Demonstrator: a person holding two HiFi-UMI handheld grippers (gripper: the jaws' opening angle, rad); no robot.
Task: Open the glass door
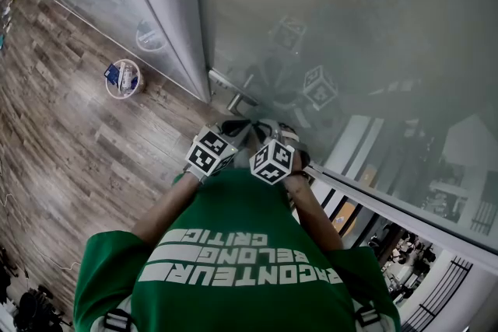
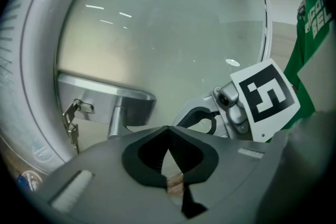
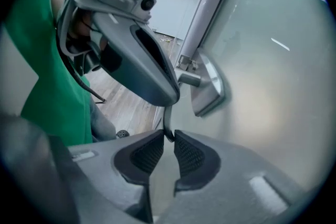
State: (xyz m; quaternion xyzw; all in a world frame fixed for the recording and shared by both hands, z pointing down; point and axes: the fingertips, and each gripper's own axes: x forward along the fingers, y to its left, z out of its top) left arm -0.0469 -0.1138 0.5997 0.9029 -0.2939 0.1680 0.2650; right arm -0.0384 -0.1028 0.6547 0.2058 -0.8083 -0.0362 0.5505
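The frosted glass door fills the upper right of the head view. Its metal lever handle sits at the door's left edge, just above both grippers. My left gripper and right gripper are side by side below it, close but not touching it. In the left gripper view the handle lies to the upper left, with keys hanging under it. The left gripper is shut and empty. The right gripper is nearly closed, with a thin dark strip hanging from the left gripper's body level with its tips. The handle is just beyond.
A grey door frame post stands left of the glass. On the wood floor to the left stands a small round basket holding things. A person in a green shirt holds the grippers. A railing shows at the lower right.
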